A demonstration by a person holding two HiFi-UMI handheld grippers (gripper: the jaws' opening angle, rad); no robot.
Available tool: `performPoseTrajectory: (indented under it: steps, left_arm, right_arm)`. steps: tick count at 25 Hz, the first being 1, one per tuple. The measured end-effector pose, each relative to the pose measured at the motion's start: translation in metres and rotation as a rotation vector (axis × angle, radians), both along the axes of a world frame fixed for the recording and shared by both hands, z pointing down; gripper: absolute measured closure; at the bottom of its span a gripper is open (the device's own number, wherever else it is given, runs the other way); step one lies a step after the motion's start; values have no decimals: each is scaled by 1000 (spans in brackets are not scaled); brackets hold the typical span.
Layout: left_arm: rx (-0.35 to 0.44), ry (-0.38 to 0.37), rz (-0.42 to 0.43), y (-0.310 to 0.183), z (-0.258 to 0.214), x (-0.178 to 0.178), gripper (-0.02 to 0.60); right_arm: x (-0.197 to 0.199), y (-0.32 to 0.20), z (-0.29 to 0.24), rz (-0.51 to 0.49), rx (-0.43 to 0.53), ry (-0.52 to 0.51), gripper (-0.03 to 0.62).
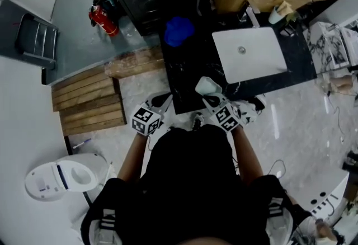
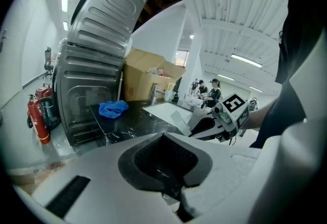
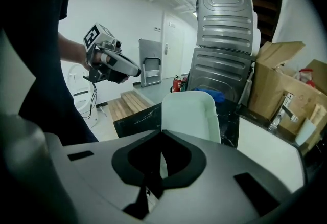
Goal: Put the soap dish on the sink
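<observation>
R gripper (image 3: 159, 152) is clamping the pale soap dish (image 3: 190, 115) by its near end, holding it over the front edge of the black counter (image 1: 187, 98). L gripper (image 2: 166, 161) is hanging alongside, jaws together, empty. White sink (image 1: 251, 56) is sitting farther back; blue cloth (image 1: 179, 31) beyond.

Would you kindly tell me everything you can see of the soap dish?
The soap dish is a pale, mint-white shallow tray, plastic by its look, with rounded corners and a raised rim. Nothing shows inside it. The right gripper has its jaws shut on the near edge, so the dish juts forward with its hollow side facing the gripper. It hangs over the dark counter, short of the white sink.
</observation>
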State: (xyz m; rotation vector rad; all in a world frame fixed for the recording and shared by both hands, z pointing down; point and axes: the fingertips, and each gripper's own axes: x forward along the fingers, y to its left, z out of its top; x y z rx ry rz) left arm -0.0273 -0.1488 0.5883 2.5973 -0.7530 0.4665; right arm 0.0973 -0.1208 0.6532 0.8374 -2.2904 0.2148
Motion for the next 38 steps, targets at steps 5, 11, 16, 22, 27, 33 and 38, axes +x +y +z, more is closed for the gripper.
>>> performPoseTrajectory:
  steps: [5,11,16,22,27,33,38]
  left_arm:
    - [-6,-10,-76,-3,1,1,581]
    - [7,-17,-144,-1,4,6,581]
    - [3,-30,-182,-1,5,13,581]
    - [9,-40,-174,-1,2,28,581]
    - [11,-38,-156,-8,2,32,581]
    - [12,-10,-99,-24,5,40,581]
    - [-7,-4,-60,-46,9,31,581]
  right_arm:
    - [0,-17,-1,-78,11,-9,597]
    - [4,-26,2,-148,17,-18,597]
    - [9,-37,-1,-180,31,-37,597]
    - [17,-45,1,-189,43,-40,597]
    - [21,-47,2,-182,46,-14,597]
    - [29,-60,6,-123,46,8,596]
    - [25,-72,10,-92,24,51,597]
